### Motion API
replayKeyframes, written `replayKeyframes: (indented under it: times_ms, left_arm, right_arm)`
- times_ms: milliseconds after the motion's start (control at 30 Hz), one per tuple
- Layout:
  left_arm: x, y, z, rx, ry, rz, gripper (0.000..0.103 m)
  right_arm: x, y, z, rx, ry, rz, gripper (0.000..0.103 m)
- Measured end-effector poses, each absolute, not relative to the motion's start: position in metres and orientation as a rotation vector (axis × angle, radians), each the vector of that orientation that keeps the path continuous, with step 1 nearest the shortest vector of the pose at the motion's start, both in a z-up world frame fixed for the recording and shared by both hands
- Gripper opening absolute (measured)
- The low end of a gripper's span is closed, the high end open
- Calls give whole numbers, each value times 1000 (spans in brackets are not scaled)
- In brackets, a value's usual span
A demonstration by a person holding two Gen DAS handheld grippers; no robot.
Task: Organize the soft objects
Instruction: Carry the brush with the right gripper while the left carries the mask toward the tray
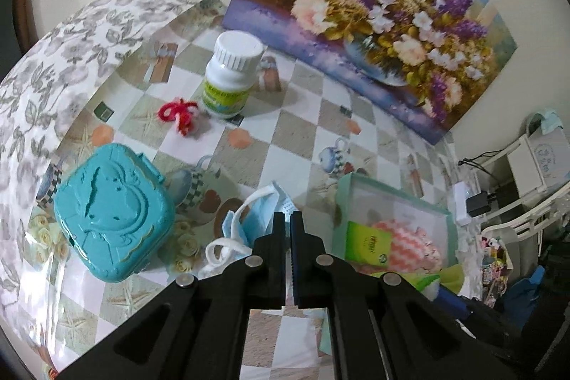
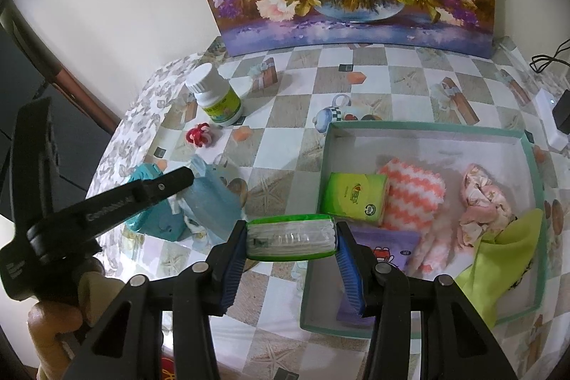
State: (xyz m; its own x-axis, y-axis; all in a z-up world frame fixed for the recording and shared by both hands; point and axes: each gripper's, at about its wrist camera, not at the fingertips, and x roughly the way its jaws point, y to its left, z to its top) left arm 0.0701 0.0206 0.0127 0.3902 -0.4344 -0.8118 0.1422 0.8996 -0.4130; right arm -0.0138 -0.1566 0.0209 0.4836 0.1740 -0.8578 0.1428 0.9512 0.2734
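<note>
A green-edged tissue pack [image 2: 291, 238] is clamped by the right hand-held gripper [image 2: 291, 246] above the box's [image 2: 420, 127] near left corner. The left hand-held gripper [image 1: 288, 219] is clenched on a blue face mask [image 1: 249, 219] over the desk [image 1: 299, 138].

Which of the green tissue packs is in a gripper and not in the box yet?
The green-edged clear pack clamped in the right gripper, above the box's near-left edge. The other green pack already lies inside, beside the pink zigzag cloth.
</note>
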Motion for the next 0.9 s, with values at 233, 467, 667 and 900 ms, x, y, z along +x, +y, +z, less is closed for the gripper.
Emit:
replayKeyframes:
  times_ms: [233,467,667,900]
  left_arm:
    - [66,20,27,-315,1063,-406,2]
    - [50,7,57,-306,964,-499,2]
    - [33,-22,71,-262,942,-604,2]
    - [10,-73,71,-164,979,-727,2]
  right_arm:
    - [-17,-160,29,336,1043,16,51]
    - [-28,-178,51,363,970,-17,51]
    - [-41,-209,63,372,922,-124,51]
    - [-57,-264,57,454,919,-279,51]
